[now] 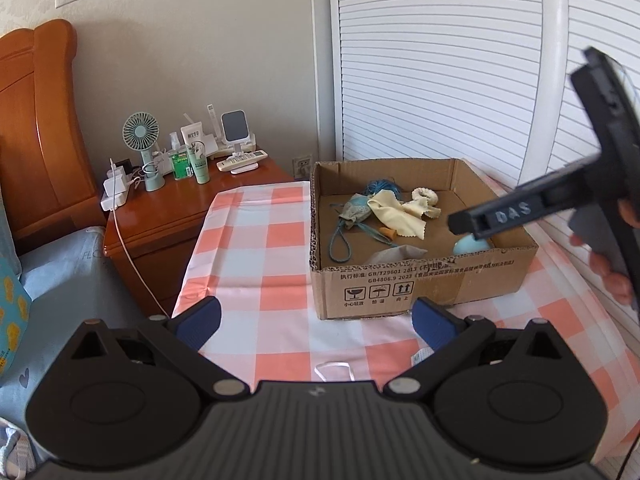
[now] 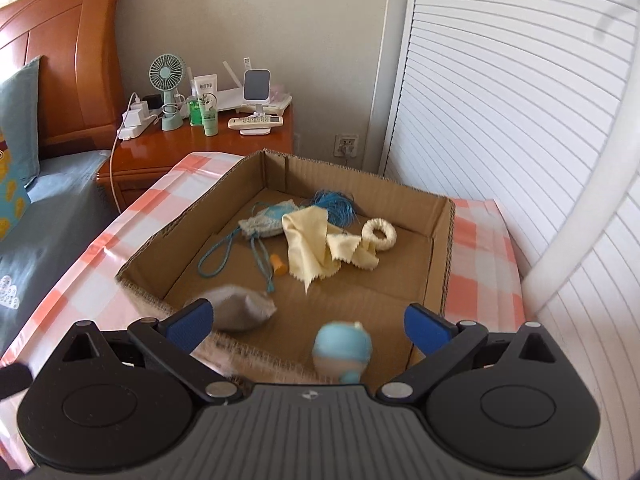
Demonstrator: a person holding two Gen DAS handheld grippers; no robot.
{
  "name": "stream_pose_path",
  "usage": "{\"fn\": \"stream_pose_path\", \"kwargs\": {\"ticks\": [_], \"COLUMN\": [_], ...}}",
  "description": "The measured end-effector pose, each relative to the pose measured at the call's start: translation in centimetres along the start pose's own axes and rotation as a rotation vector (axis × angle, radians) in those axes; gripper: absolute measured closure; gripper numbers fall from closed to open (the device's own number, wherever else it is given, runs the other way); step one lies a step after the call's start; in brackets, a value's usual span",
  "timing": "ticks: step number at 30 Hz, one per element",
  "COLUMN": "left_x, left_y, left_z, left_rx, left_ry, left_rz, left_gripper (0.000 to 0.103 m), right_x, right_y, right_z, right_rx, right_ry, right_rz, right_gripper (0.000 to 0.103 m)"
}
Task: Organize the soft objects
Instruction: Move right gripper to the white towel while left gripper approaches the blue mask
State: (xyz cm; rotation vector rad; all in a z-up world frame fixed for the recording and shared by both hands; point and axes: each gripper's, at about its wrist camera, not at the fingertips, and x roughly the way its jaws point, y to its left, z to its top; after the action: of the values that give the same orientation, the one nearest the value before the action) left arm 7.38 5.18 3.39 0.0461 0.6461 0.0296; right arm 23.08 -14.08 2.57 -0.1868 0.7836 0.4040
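Observation:
A shallow cardboard box (image 1: 424, 292) stands on the pink checked table and also shows in the right wrist view (image 2: 448, 248). In it lie a yellow cloth (image 2: 312, 240), a cream scrunchie (image 2: 380, 234), a blue cord bundle (image 2: 334, 204), a knitted pouch (image 2: 260, 222) with a blue loop, a grey soft pouch (image 2: 244, 312) and a light blue plush toy (image 2: 342, 350), blurred. My right gripper (image 2: 308, 324) is open above the box's near corner, the toy just beneath it, apart from the pads. My left gripper (image 1: 316, 318) is open and empty before the box.
A wooden nightstand (image 1: 168, 208) at the back left holds a small fan (image 1: 141, 136), bottles, a remote and a charger with a white cable. A bed (image 1: 52, 280) lies left. White louvred doors (image 1: 440, 80) stand behind. A white strap (image 1: 334, 370) lies on the cloth near me.

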Motion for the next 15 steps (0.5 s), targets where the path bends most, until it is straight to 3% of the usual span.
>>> {"fn": "stream_pose_path", "kwargs": {"ticks": [8,15], "left_x": [0.8,1.5], "left_y": [1.0,1.4], "left_z": [-1.9,-2.8], "left_rx": [-0.014,-0.037], "left_ry": [0.039,0.076], "left_rz": [0.007,0.002], "left_gripper": [0.002,0.002], "right_x": [-3.3,-3.9], "right_y": [0.4,1.5], "right_z": [-6.2,-10.4], "right_rx": [0.044,0.061], "right_ry": [-0.006,0.058], "right_rz": [0.000,0.075], "right_gripper": [0.000,0.000]}}
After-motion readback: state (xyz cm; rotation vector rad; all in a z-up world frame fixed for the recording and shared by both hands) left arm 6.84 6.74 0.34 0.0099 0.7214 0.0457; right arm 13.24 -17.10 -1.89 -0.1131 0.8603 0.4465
